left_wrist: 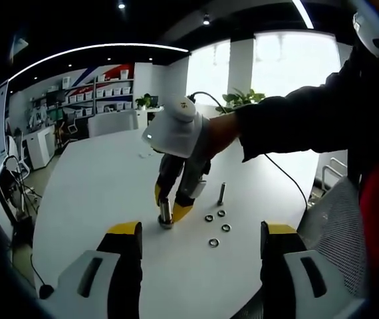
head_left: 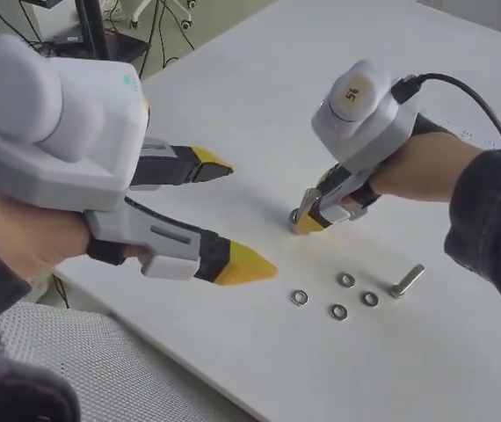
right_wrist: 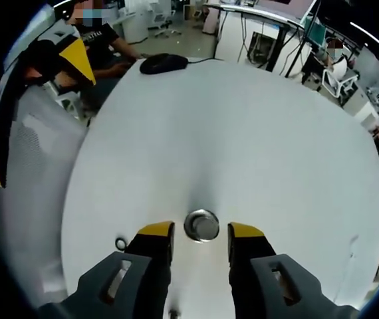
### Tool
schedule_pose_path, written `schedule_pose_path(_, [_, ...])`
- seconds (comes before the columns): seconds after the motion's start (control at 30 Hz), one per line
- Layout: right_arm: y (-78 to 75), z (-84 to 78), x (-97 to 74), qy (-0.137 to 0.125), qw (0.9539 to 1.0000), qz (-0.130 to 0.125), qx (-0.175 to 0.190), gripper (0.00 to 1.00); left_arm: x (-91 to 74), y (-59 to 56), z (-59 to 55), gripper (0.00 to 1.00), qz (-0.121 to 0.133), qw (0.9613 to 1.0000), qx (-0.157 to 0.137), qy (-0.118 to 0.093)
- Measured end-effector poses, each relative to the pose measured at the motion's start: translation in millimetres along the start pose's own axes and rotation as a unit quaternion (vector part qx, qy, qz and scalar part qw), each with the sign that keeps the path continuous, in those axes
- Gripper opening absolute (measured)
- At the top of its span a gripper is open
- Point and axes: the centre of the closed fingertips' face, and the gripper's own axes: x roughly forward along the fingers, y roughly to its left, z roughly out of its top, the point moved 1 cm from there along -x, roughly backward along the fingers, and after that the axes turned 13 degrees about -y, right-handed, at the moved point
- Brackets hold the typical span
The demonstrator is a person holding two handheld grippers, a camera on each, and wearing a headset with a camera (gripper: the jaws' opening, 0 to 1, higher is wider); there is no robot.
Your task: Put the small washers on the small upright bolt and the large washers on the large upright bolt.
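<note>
The left hand-held gripper (left_wrist: 201, 230) has its two yellow-tipped jaws wide apart over the white worktop (left_wrist: 96, 179). Ahead, the right hand-held gripper (left_wrist: 169, 206) points down, with its tips close on each side of a fat upright bolt (left_wrist: 166, 216). Four little washers (left_wrist: 226, 228) lie just beside it, near a thin bolt (left_wrist: 221, 193).

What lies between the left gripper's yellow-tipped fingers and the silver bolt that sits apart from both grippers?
Four small silver ring washers, loose on the white table, lie between the left gripper and that silver bolt, as the head view shows.

Head view down on table (head_left: 259, 105), left gripper view facing right gripper (left_wrist: 169, 206), washers (head_left: 337, 311) shared
</note>
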Motion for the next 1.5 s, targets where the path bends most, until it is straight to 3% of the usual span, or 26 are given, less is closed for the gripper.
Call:
schedule_pose_path(0.33, [3.4, 4.4, -24.8, -0.028, 0.9993, -0.023, 0.006, 0.34, 5.9, -3.3, 4.4, 0.72, -0.007, 1.0, 0.004, -0.002])
schedule_pose_path(0.83, [18.5, 4.2, -75.5, -0.089, 0.9926, -0.078, 0.025, 0.36, 13.4, -6.5, 2.8, 0.73, -0.018, 0.9998, 0.002, 0.003])
schedule_pose_path(1.07, [34.7, -7.9, -98.7, -0.104, 0.9889, -0.1, 0.038, 0.36, 20.6, -11.8, 3.5, 0.73, -0.032, 0.9995, 0.005, 0.006])
schedule_pose_path(1.27, [46.5, -26.7, -104.6, -0.106, 0.9867, -0.109, 0.058, 0.35, 24.8, -16.7, 0.2, 0.73, -0.041, 0.9991, 0.005, 0.01])
schedule_pose_path(1.5, [55.9, -37.3, -121.1, -0.125, 0.9803, -0.126, 0.086, 0.35, 29.2, -22.5, -0.2, 0.73, -0.051, 0.9986, 0.008, 0.014])
